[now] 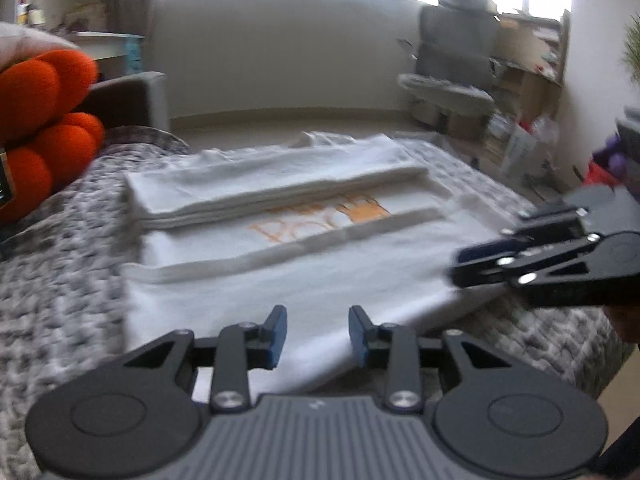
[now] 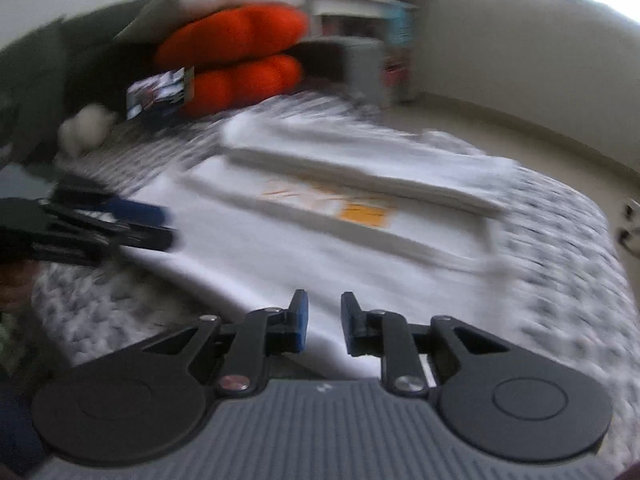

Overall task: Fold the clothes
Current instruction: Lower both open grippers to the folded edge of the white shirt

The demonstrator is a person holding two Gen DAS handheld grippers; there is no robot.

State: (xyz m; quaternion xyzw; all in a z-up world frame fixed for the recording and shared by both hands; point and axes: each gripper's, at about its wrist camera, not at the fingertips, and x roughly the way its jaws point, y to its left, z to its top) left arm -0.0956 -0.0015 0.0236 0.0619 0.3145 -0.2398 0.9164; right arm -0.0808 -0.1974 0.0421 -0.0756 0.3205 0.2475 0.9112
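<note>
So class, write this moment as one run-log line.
garment: white T-shirt, sides folded in, on patterned blanket | left tool: open, empty | right tool: open, empty

– What is seen ahead of the right gripper (image 2: 324, 322)?
– A white shirt (image 2: 280, 248) laid on a grey blanket (image 2: 560, 240); nothing is held between the parted jaws.
– And leftward?
– The left gripper (image 2: 160, 224).

Black hand-held gripper (image 1: 318, 334) arms, blue pads (image 1: 279, 336), silver screws, ribbed grey housing.
</note>
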